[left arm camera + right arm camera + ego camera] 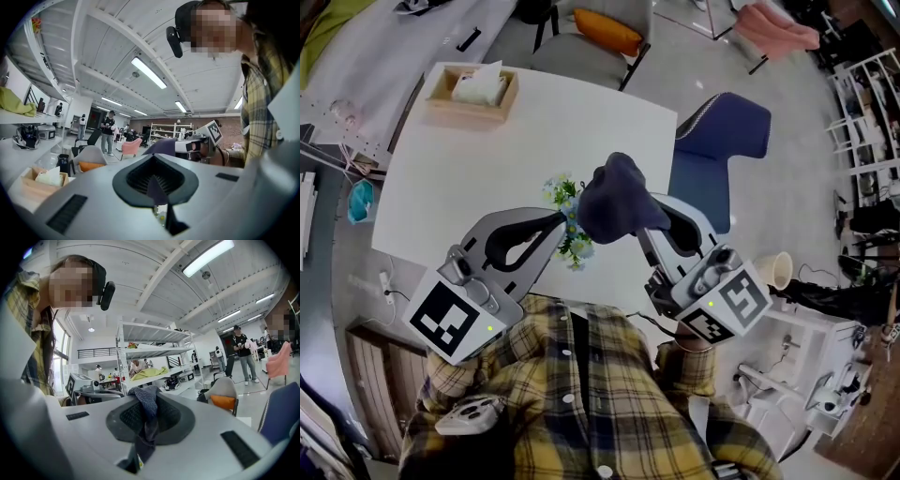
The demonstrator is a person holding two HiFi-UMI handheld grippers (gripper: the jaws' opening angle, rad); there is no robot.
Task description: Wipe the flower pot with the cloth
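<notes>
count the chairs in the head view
3: blue chair right of the table, grey chair with orange cushion beyond it, pink chair at top right; more may be hidden.

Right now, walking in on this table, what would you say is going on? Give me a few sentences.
A person in a plaid shirt is at a white table with a gripper in each hand. The right gripper is clamped on a dark blue cloth, which is bunched against a small flowering plant. The left gripper, jaws closed, has its tips at the plant from the other side. The pot itself is hidden.
</notes>
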